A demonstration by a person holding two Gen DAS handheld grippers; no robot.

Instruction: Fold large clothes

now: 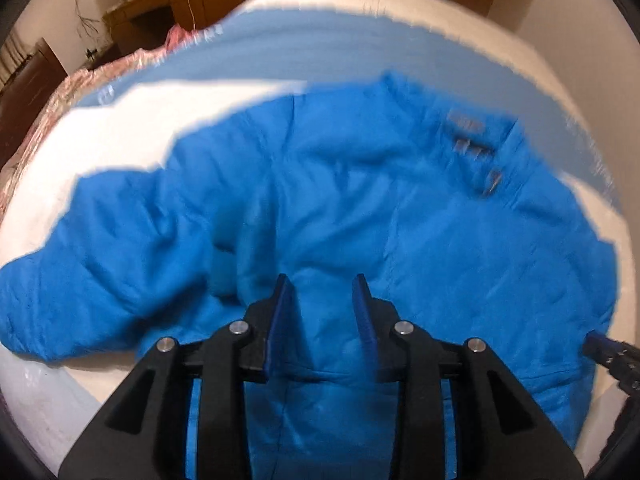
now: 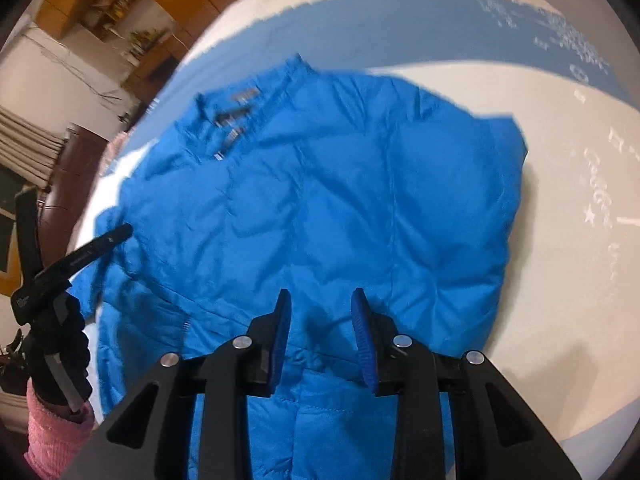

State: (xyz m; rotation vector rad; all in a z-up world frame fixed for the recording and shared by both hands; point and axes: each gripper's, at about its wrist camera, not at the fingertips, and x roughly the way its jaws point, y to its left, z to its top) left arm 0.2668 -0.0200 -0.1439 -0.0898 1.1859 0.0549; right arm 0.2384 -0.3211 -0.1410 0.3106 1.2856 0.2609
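blue puffer jacket (image 1: 340, 208) lying spread on a white bed (image 1: 132, 120), collar (image 2: 240, 108) and labels at the far end, hem near the cameras. right sleeve looks already tucked in along that side, left sleeve (image 1: 80, 248) flopped out wide across the sheet. puffy, wrinkled, not flat yet.

left gripper (image 1: 322, 300) hanging over the lower body of the jacket, jaws apart, nothing pinched. right gripper (image 2: 320, 312) same deal over the hem area near a zip pocket, jaws apart, empty, fabric below but no grip. pink sleeve (image 2: 52, 432) and gloved hand on the left tool visible from the right view.

probably lining up for the next grab, so task maybe a third done at a guess.

tips for doing it well: better to pinch at a seam or the cuff than mid-panel, since slick padded fabric slips and bunches. best to take only the top layer of the loose sleeve, lift low, lay straight across the chest. worth pressing air out before the next fold or the thing springs back. also good to keep both grabs level so the hem stays square.

blue band on the sheet (image 1: 360, 40) beyond the collar, wooden furniture (image 1: 160, 4) past that.
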